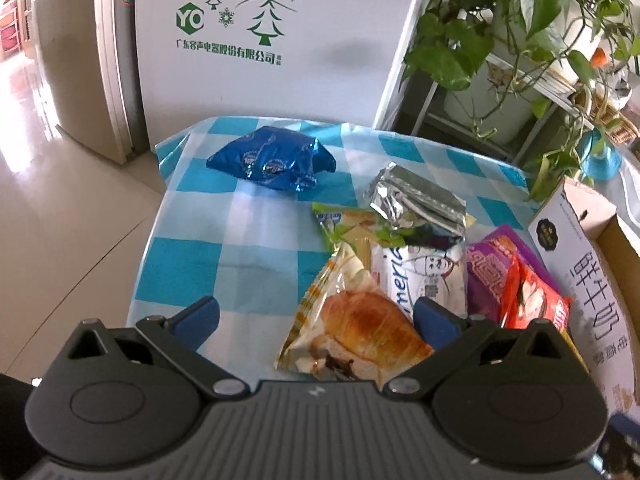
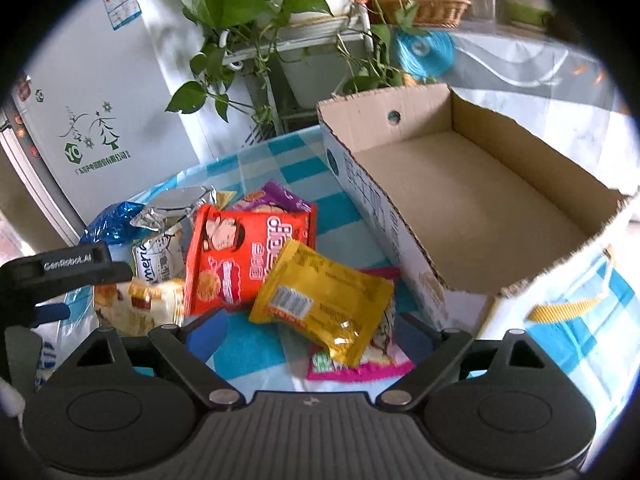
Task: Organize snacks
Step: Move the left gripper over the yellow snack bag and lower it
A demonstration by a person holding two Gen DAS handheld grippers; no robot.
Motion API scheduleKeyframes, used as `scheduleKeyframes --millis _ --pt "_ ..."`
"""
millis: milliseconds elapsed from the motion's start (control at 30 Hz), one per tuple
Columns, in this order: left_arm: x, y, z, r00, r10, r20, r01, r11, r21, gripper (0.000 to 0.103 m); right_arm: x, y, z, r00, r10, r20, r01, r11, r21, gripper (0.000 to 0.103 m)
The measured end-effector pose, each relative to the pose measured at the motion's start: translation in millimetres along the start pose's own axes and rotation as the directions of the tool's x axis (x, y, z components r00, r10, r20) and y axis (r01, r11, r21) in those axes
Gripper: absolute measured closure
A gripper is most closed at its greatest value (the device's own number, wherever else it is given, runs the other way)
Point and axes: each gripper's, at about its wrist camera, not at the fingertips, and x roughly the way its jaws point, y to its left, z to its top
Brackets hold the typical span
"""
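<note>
A cardboard box (image 2: 472, 200) stands on the right of the blue-checked tablecloth (image 1: 192, 256), and the snacks lie in a loose heap to its left: a red packet (image 2: 244, 256) over a purple one (image 2: 280, 198), a yellow packet (image 2: 324, 300) nearest, a silver pouch (image 1: 416, 200), and a blue foil bag (image 1: 272, 162) alone at the far side. The right gripper (image 2: 316, 332) hangs with its jaws apart on either side of the yellow packet, not pressing it. The left gripper (image 1: 316, 324) is spread wide around a croissant packet (image 1: 356, 336), its pads clear of the wrapper.
</note>
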Motion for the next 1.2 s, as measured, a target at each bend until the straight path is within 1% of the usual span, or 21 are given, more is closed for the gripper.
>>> scheduleKeyframes --millis 167,267,367,433,467,567,633,667,733,867,900,933,1000,1067,1133,1200 --pt "-11 6 -3 1.0 -0.001 -0.006 0.001 1.0 0.029 0.0 11 7 6 0.999 -0.023 0.047 0.024 0.999 -0.033 0.006" --pt "-18 11 -3 1.0 -0.002 -0.007 0.003 0.999 0.045 0.0 17 6 7 0.999 -0.016 0.045 0.016 1.0 -0.015 0.006" --pt "-22 13 -3 1.0 0.001 -0.004 -0.001 0.998 0.058 0.0 18 5 4 0.999 -0.039 0.018 0.039 0.999 0.018 0.006" --pt "-24 13 -4 1.0 0.002 -0.006 -0.001 0.998 0.063 0.0 16 1 1 1.0 -0.003 0.008 0.002 0.997 0.081 0.006" --pt "-25 14 -4 1.0 0.003 -0.008 -0.002 0.998 0.062 0.0 17 0 0 1.0 0.013 -0.001 -0.013 0.996 0.092 0.006" --pt "-29 16 -4 1.0 0.01 -0.007 -0.009 0.998 0.067 0.0 26 -1 -3 0.999 -0.022 -0.025 0.024 0.996 0.083 0.004" --pt "-33 18 -5 1.0 0.017 -0.004 -0.016 0.997 0.073 0.0 34 -2 -5 0.998 -0.018 -0.055 0.023 0.995 0.101 0.004" --pt "-35 20 -6 1.0 0.02 -0.002 -0.02 0.997 0.075 0.0 37 -2 -6 0.998 -0.011 -0.06 0.018 0.993 0.115 0.003" --pt "-39 24 -6 0.999 0.032 0.003 -0.032 0.996 0.077 0.0 39 2 -7 0.999 -0.003 -0.05 0.008 0.995 0.101 0.001" --pt "-46 33 -8 0.998 0.06 0.007 -0.06 0.996 0.07 0.0 43 14 -10 0.997 0.059 -0.053 -0.056 0.997 0.052 0.0" --pt "-46 34 -8 0.997 0.079 0.011 -0.079 0.994 0.071 0.0 42 17 -11 0.995 0.081 -0.059 -0.079 0.996 0.037 0.0" --pt "-47 36 -7 0.996 0.083 0.019 -0.085 0.994 0.072 0.0 41 20 -11 0.992 0.109 -0.063 -0.107 0.994 0.025 0.0" --pt "-49 39 -6 0.996 0.086 0.025 -0.088 0.994 0.068 0.0 39 24 -13 0.976 0.195 -0.093 -0.194 0.981 0.023 0.0" --pt "-49 40 -7 0.995 0.093 0.029 -0.095 0.993 0.075 0.0 34 30 -14 0.954 0.268 -0.13 -0.269 0.963 0.016 0.0" --pt "-51 41 -7 0.994 0.101 0.038 -0.104 0.991 0.083 0.0 27 36 -15 0.946 0.292 -0.142 -0.298 0.954 -0.02 0.0" --pt "-53 42 -8 0.993 0.112 0.046 -0.116 0.989 0.087 0.0 16 39 -12 0.947 0.293 -0.134 -0.303 0.951 -0.063 0.0"
